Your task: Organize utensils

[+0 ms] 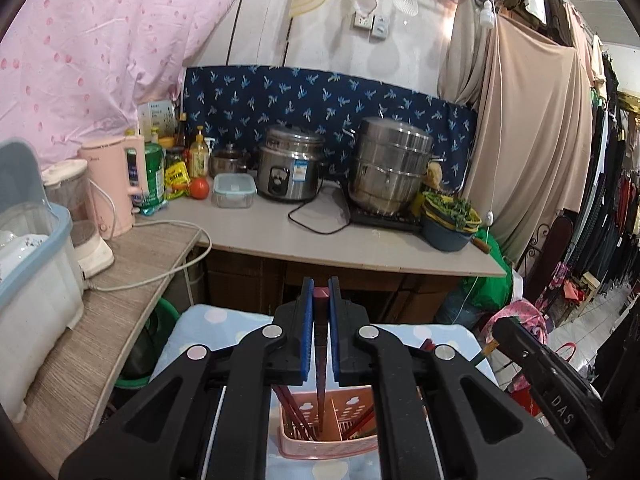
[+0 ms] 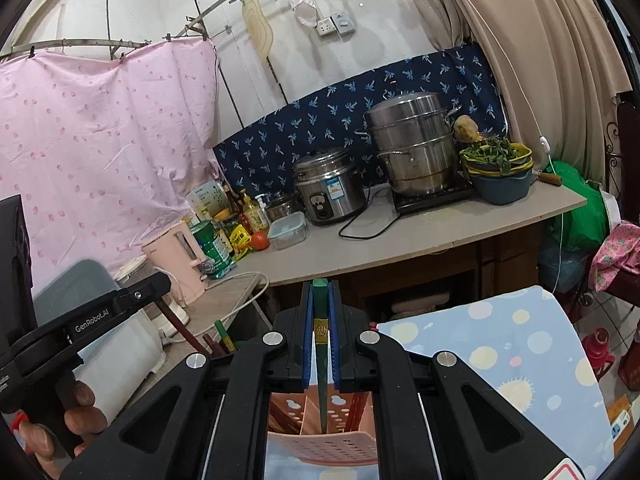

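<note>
Left gripper [image 1: 321, 292] jaws clamp a red chopstick [image 1: 320, 364]; right gripper [image 2: 321, 294] jaws clamp a green chopstick [image 2: 321, 368], both above the pink basket [image 1: 328, 442] at 6 o'clock.

Two grippers: the left [image 1: 321, 292] pinches one dark red chopstick [image 1: 320, 360], the right [image 2: 320, 296] one green chopstick [image 2: 321, 364]. One pink holder [image 1: 328, 436] at bottom centre, several more chopsticks inside, too crowded to count. At mid-frame stand one cooker [image 1: 289, 170], one steamer [image 1: 390, 166], one kettle [image 1: 114, 184], one tomato [image 1: 199, 188].
</note>
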Motion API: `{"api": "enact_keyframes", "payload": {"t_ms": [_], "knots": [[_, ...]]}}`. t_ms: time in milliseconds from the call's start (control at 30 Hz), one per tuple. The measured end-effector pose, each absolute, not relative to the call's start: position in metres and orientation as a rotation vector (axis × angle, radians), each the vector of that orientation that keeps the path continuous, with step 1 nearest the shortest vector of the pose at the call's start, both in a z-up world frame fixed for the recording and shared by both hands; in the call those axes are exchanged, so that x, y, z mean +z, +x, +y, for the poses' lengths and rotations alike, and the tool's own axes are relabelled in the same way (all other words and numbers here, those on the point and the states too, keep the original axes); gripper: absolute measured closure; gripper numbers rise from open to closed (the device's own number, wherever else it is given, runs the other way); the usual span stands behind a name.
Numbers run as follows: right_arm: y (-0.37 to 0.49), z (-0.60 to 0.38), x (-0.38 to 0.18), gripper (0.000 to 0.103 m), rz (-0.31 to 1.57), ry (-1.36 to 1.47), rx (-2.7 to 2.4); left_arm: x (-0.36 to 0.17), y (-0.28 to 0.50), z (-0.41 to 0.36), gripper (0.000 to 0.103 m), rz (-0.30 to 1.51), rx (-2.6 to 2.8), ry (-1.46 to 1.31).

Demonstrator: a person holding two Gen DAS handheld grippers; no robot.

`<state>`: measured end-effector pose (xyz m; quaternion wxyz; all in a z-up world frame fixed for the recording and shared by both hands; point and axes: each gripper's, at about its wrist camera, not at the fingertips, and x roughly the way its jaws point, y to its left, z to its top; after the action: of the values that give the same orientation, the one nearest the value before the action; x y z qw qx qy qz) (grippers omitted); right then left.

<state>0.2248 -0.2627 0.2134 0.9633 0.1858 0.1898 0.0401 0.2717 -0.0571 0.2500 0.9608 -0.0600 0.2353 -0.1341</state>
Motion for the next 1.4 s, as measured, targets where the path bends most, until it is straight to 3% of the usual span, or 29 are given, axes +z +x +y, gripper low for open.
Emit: {"api": "enact_keyframes", "payload": {"t_ms": [567, 600, 633, 733, 767, 900, 1233, 1400], "knots": [[0.240, -0.254, 0.175, 0.096, 0.491, 0.360, 0.071, 0.211, 0.287, -0.066, 0.096, 0.581, -0.264, -0.110], [0.239, -0.255, 0.175, 0.090, 0.487, 0.365, 0.069, 0.210, 0.288, -0.066, 0.096, 0.581, -0.266, -0.114], [0.237, -0.256, 0.175, 0.085, 0.485, 0.366, 0.063, 0.210, 0.288, -0.065, 0.092, 0.582, -0.266, -0.117], [0.231, -0.258, 0.178, 0.084, 0.475, 0.370, 0.064, 0.209, 0.284, -0.063, 0.062, 0.573, -0.261, -0.127], [0.228, -0.260, 0.180, 0.083, 0.471, 0.372, 0.063, 0.210, 0.282, -0.063, 0.058, 0.561, -0.253, -0.125], [0.215, -0.265, 0.183, 0.076, 0.462, 0.386, 0.059, 0.214, 0.274, -0.062, 0.056, 0.549, -0.250, -0.118], [0.170, -0.268, 0.179, 0.071, 0.499, 0.400, 0.067, 0.209, 0.237, -0.056, 0.038, 0.565, -0.246, -0.097], [0.146, -0.262, 0.170, 0.071, 0.526, 0.386, 0.058, 0.198, 0.211, -0.053, 0.038, 0.591, -0.236, -0.075]]}}
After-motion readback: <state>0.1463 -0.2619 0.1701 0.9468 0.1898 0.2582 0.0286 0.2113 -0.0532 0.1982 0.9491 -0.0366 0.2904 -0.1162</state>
